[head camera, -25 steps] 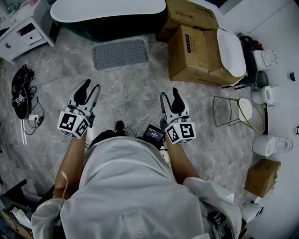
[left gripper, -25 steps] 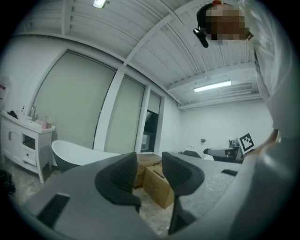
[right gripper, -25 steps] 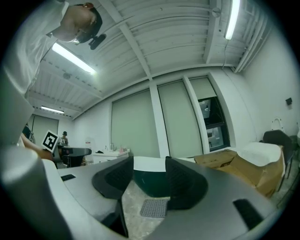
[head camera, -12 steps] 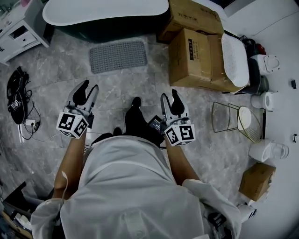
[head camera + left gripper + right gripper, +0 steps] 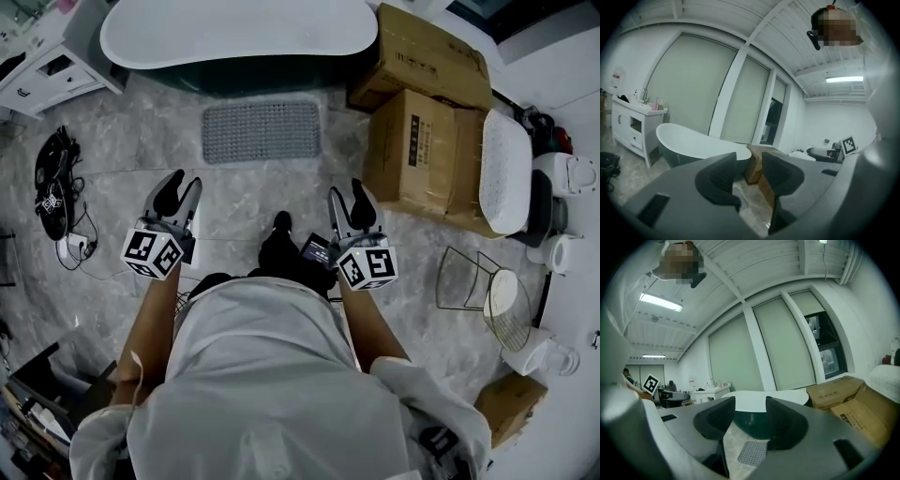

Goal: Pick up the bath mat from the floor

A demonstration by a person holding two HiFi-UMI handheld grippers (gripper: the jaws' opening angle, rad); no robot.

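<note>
Left tongs point(image 5: 180, 186): jaws apart, nothing between them. Held left of centre in the head view, tips pointing up-frame. Right tongs point(image 5: 347, 194): jaws apart as well and empty. They have just been closing a little, but a clear gap shows in the right gripper view. Marker cubes sit at the near end of each, with the person's forearms behind.

Between the two tongs, low centre: a dark shoe point(image 5: 281, 226) on the grey marble floor point(image 5: 234, 202).

Bath mat point(image 5: 262, 130): grey and studded, flat on the floor in the upper centre of the frame. It is up-frame from both tongs and well apart from them; across the frame it falls between the two. Neither is touching it. Through the right jaws' gap the mat shows low in the frame, with the tub behind it. Through the left jaws' gap only a sliver of it shows.

Bathtub point(image 5: 234, 33): white inside, dark outside, just beyond the mat along the top edge. Cardboard boxes point(image 5: 427, 155) stand to the right of the mat. White cabinet point(image 5: 52, 80) at upper left. Tangle of cables point(image 5: 56, 187) at the left edge. Wire stool point(image 5: 469, 278) at right.
</note>
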